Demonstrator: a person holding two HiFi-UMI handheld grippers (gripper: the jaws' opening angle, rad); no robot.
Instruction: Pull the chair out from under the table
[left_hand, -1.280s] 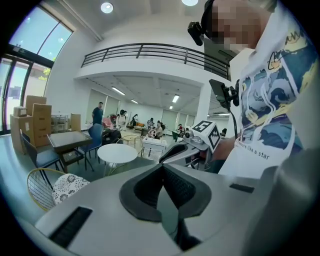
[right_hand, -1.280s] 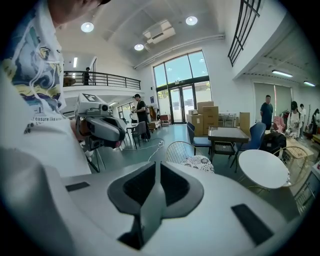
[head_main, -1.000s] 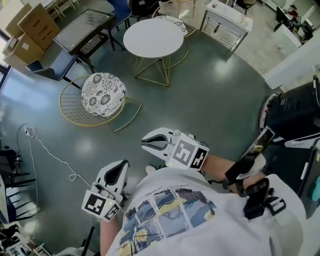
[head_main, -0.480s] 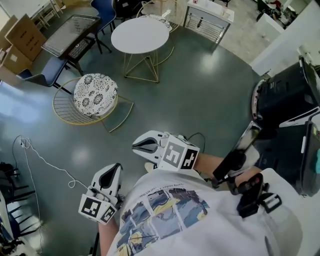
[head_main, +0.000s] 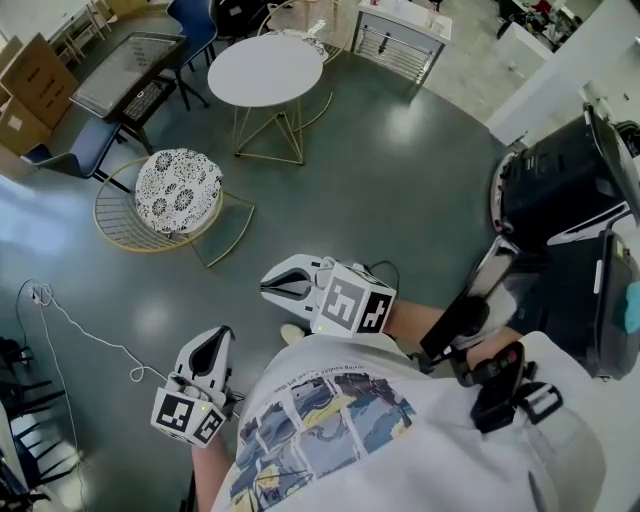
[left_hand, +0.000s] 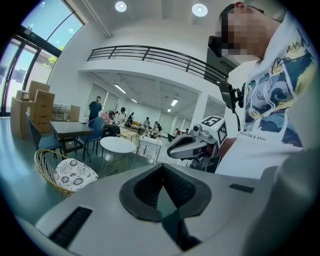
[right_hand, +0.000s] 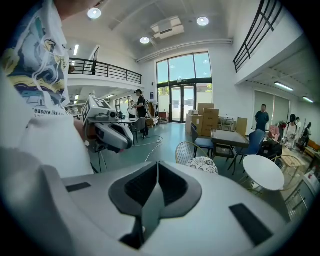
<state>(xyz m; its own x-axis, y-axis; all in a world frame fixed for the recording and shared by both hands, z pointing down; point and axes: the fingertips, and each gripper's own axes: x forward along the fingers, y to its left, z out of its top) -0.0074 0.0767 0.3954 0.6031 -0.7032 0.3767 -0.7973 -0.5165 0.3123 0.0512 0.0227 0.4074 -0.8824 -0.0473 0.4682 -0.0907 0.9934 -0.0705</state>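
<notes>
Since the earlier frame, both grippers have drifted slightly left in the head view. Fingers (left_hand: 147, 191) of the left gripper (head_main: 214, 338) rest together, empty; those of the right gripper (head_main: 266, 287) are closing on nothing. We judge the wire chair (head_main: 118, 222), left of centre, lower left of the round table (head_main: 265, 68) and apart from it, light yet stiff: grip its rim, not the loose cushion (head_main: 178, 190).

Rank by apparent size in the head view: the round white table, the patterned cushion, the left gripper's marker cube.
Round white table, slightly largest.
Patterned cushion, close behind.
Marker cube on the left gripper, smallest; it is nearest the camera, so it looks bigger than it is.
</notes>
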